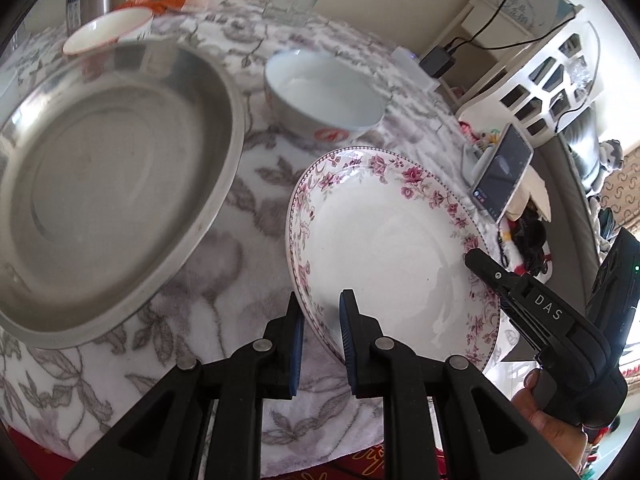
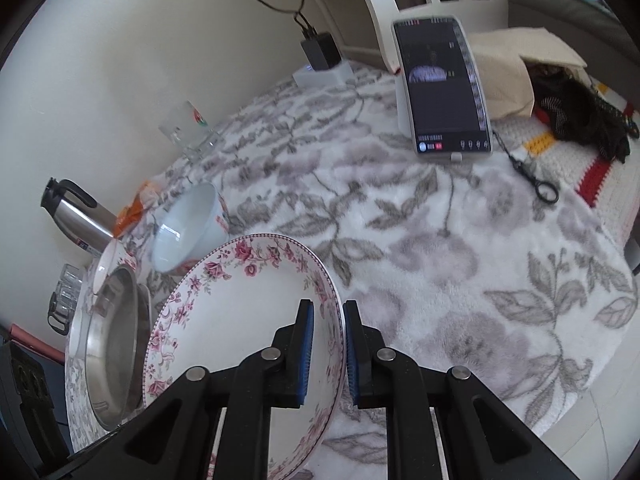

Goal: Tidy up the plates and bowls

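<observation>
I have the floral plate [image 1: 384, 240] pinched at opposite rims: my left gripper [image 1: 320, 320] clamps its near edge, my right gripper [image 2: 328, 344] the far side. It is over the leaf-patterned cloth [image 2: 420, 260], tilted, hollow face up, beside the steel pan [image 1: 108, 184] and below the white bowl [image 1: 324, 92].

The table [image 2: 460, 280] lies bare in a wide stretch to the right of the flowered plate [image 2: 248, 320], up to the propped phone [image 2: 442, 88]. To the left the way is crowded: the steel pan [image 1: 112, 184] stands just beside the plate, and the white bowl [image 1: 324, 92] close behind. A glass [image 2: 192, 130] and a steel flask [image 2: 80, 216] stand along the wall.
</observation>
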Demonstrator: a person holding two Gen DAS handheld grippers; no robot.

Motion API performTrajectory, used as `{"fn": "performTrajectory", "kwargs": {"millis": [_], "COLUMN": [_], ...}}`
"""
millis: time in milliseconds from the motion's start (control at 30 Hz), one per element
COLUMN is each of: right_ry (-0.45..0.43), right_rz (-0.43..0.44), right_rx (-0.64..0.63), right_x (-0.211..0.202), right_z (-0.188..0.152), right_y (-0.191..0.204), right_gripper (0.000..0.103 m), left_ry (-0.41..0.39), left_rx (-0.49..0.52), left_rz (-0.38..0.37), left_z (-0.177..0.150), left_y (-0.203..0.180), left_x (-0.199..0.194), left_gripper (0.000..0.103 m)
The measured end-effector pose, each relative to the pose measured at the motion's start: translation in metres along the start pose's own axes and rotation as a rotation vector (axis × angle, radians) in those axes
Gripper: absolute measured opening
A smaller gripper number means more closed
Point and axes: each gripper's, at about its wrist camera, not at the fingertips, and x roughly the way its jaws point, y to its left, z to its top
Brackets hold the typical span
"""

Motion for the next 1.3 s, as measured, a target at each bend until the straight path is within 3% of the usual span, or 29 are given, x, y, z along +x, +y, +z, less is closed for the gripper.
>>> {"fn": "performTrajectory", "kwargs": {"millis": [467, 800, 1300], "right_ry": [-0.115, -0.103, -0.035], "right_rz": [0.075, 0.095, 0.097], "right_rx": [-0.060, -0.123, -0.244], "right_x": [-0.026, -0.021, 0.008], "right_z": [-0.001, -0.015, -0.041], "right_y": [0.047, 0.097, 0.168], "right_gripper": [0.016, 0.016, 0.016], "left_ry": [-0.147, -0.211, -0.252], "left_rx": [0.034, -0.022, -0.206], "left_rz": [-0.032, -0.028, 0.005], "left_z": [0.015, 0.026, 0.035], "left_y": [0.019, 0.058, 0.137], "left_x": [-0.052, -0.079, -0.102], "left_gripper": [0.019, 0.019, 0.019]}}
